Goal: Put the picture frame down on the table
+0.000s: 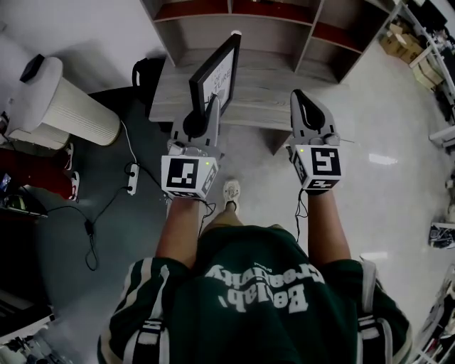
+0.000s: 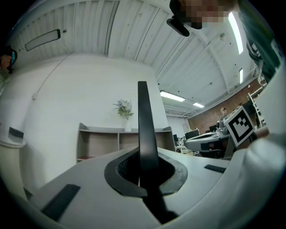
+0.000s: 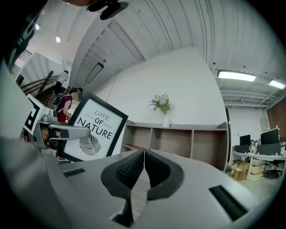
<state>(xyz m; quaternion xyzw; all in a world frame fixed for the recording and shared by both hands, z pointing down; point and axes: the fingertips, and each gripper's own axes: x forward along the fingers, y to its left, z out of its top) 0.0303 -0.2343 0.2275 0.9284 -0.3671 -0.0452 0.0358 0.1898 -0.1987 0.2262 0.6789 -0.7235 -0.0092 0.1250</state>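
Observation:
A black picture frame with a white print stands upright in my left gripper, which is shut on its lower edge, above the near part of the grey wooden table. In the left gripper view the frame shows edge-on, a thin black bar rising from between the jaws. The right gripper view shows the frame's face with a leaf drawing, at the left. My right gripper is shut on nothing, level with the left one and apart from the frame; its pads touch each other.
A shelf unit with open compartments stands behind the table. A white ribbed cylinder stands on the floor at the left, with cables and a power strip nearby. Boxes lie at the far right.

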